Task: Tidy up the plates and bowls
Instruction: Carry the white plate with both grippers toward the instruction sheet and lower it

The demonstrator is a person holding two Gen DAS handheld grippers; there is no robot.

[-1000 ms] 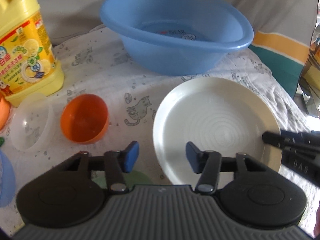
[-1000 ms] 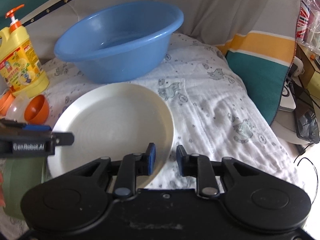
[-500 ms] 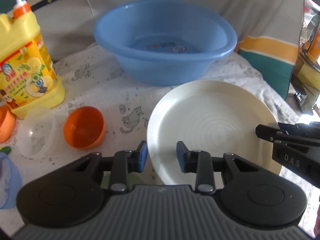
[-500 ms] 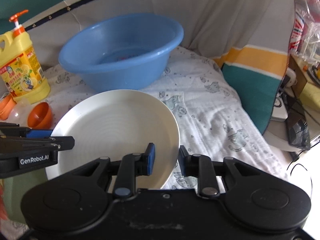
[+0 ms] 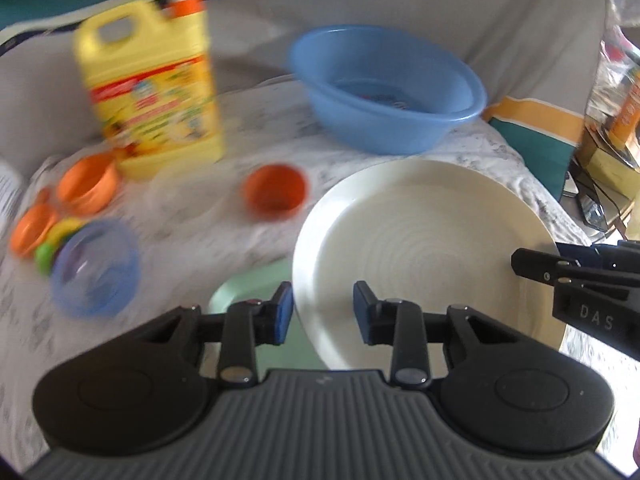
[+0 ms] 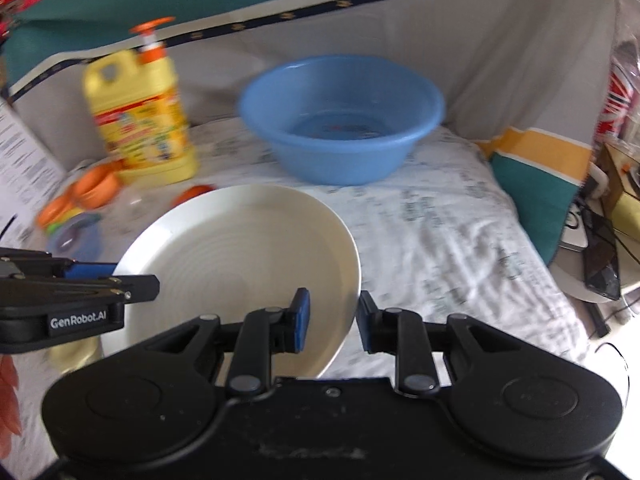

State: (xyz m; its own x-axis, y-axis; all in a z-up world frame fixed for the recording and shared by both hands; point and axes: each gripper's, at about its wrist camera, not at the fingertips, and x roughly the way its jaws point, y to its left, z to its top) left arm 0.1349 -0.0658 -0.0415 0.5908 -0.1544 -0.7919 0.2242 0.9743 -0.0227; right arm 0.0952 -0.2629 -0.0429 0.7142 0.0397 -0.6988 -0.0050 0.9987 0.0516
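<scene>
Both claws grip the white plate [image 5: 420,240] by opposite rims: left claw [image 5: 322,314], just closed, and right claw [image 6: 330,316]. Since a second ago the plate has risen, apparently clear of the bed [image 6: 440,240], ready for stacking.

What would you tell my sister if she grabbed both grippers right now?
Left gripper: shut on the white plate at its left rim.
Right gripper: shut on the same plate's right rim. The plate is held between both, lifted over the patterned cloth.
Where things are: blue basin at the back; yellow detergent bottle to its left; orange bowl, more orange bowls and a clear blue bowl on the left; a green dish under the plate's left edge.
Done: plate picked up.
Left: set it down somewhere, likely sort the bowls.
</scene>
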